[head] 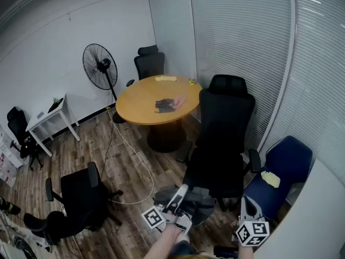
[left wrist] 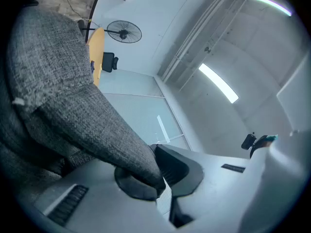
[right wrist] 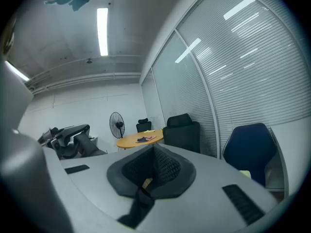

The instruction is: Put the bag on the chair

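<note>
A grey woven bag point(head: 198, 200) hangs low in the head view, just in front of the black high-back office chair point(head: 222, 136). My left gripper point(head: 181, 192) is shut on it; in the left gripper view a fold of the grey fabric point(left wrist: 63, 81) is pinched between the pads of the left gripper point(left wrist: 160, 186). The bag hangs at the front edge of the chair's seat. My right gripper point(head: 249, 220) is to the right, near the blue chair point(head: 285, 166). In its own view the right gripper point(right wrist: 153, 171) is shut with nothing between its pads.
A round wooden table point(head: 141, 109) with a dark cloth stands behind the black chair. A standing fan point(head: 100, 66) is by the white wall. Another black chair point(head: 78, 198) sits at the lower left, with a cable across the wood floor. Blinds run along the right.
</note>
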Motion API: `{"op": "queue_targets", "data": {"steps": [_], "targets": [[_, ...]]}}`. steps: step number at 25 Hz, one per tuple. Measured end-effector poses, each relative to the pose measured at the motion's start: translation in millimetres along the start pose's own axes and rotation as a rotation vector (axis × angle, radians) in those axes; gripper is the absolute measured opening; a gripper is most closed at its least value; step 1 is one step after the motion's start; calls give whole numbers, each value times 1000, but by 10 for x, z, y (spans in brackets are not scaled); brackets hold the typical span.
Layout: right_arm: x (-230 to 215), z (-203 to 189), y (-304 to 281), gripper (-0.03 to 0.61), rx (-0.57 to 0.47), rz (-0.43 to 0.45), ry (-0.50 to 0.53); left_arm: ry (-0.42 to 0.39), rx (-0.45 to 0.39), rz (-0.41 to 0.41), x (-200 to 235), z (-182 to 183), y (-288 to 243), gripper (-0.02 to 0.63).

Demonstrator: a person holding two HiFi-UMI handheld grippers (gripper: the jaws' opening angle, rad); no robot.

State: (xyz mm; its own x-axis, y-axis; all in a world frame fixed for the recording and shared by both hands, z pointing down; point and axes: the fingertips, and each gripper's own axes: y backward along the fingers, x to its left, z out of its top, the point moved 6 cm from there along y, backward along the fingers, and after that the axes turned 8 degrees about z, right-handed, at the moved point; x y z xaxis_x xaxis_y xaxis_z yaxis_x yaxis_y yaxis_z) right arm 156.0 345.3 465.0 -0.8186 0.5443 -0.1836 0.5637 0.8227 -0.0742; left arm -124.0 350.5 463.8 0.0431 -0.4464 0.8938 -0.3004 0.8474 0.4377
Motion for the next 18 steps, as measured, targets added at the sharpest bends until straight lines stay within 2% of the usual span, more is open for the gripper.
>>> {"op": "queue_targets", "data": {"steps": [5, 10, 13, 18], "targets": [[46, 8, 96, 14, -3, -23, 12, 50, -6, 3, -70, 57, -12, 23], [25, 89, 205, 12, -21, 29, 15, 102, -17, -2, -85, -90, -11, 23], [18, 60, 276, 14, -23, 44, -27, 139, -37, -9, -132, -139, 6, 23], [-18, 62, 263, 14, -36, 51, -28, 165, -49, -23, -199, -177, -16, 23]]}}
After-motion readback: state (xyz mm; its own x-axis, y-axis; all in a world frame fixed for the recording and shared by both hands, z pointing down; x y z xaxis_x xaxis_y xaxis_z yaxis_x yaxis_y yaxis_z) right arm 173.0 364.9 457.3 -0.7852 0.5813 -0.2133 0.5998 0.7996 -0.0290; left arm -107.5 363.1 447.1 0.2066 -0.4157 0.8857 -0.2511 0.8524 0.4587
